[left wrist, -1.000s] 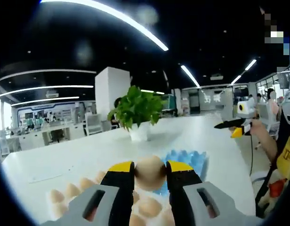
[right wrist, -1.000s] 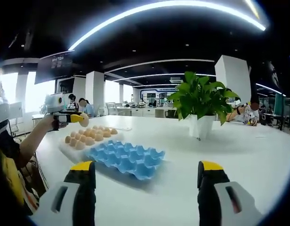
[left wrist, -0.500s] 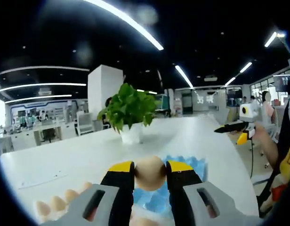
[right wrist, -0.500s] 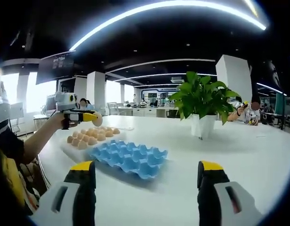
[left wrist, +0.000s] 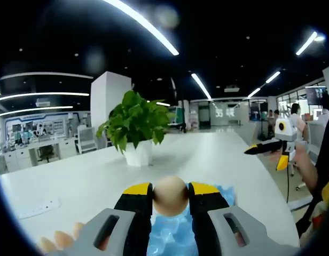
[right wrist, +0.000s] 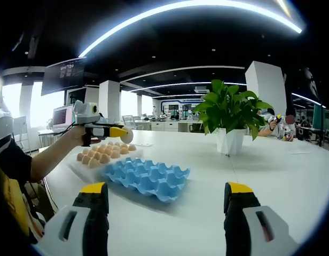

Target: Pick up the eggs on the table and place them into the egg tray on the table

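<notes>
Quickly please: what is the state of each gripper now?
Left gripper: closed on an egg, above the blue egg tray.
Right gripper: open, holding nothing.

From my left gripper, the jaws hide most of the blue egg tray, and the spare eggs are cut off at the bottom edge. The sides of the egg I hold are hidden by the pads. From my right gripper, people at the far desks are too small to make out.
</notes>
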`<state>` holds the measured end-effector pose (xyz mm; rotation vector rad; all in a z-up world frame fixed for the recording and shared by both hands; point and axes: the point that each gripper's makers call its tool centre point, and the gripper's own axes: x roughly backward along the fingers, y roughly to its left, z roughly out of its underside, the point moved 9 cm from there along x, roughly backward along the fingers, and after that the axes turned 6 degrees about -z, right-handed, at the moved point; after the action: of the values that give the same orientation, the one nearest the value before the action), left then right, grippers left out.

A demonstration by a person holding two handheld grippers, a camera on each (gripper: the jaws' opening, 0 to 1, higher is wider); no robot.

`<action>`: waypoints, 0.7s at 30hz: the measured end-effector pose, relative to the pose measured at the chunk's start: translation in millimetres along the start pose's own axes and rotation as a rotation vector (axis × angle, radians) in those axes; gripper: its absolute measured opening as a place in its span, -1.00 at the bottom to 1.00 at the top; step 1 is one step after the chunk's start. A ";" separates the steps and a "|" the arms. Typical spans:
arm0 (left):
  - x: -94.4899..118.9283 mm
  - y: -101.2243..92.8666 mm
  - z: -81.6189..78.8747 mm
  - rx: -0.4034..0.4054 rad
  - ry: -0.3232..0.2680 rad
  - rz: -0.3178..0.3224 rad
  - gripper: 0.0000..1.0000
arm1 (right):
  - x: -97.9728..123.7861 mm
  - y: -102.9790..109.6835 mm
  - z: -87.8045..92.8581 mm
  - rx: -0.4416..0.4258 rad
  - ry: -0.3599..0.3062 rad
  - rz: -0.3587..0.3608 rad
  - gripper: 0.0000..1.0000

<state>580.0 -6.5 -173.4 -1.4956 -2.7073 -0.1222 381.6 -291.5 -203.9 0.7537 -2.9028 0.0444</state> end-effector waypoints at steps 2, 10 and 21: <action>-17.3 -3.1 4.1 0.009 0.005 0.019 -0.48 | 0.3 -0.5 0.8 0.000 0.006 0.001 0.87; -52.9 -18.0 8.5 0.005 0.026 0.073 -0.48 | 5.1 -3.1 1.3 -0.002 0.004 0.016 0.87; -88.6 -30.2 11.5 0.002 0.047 0.120 -0.48 | 13.0 -7.9 3.7 -0.008 0.009 0.041 0.87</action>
<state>601.5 -96.2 -193.2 -1.6283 -2.5730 -0.1482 373.7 -304.9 -205.8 0.6912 -2.9079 0.0402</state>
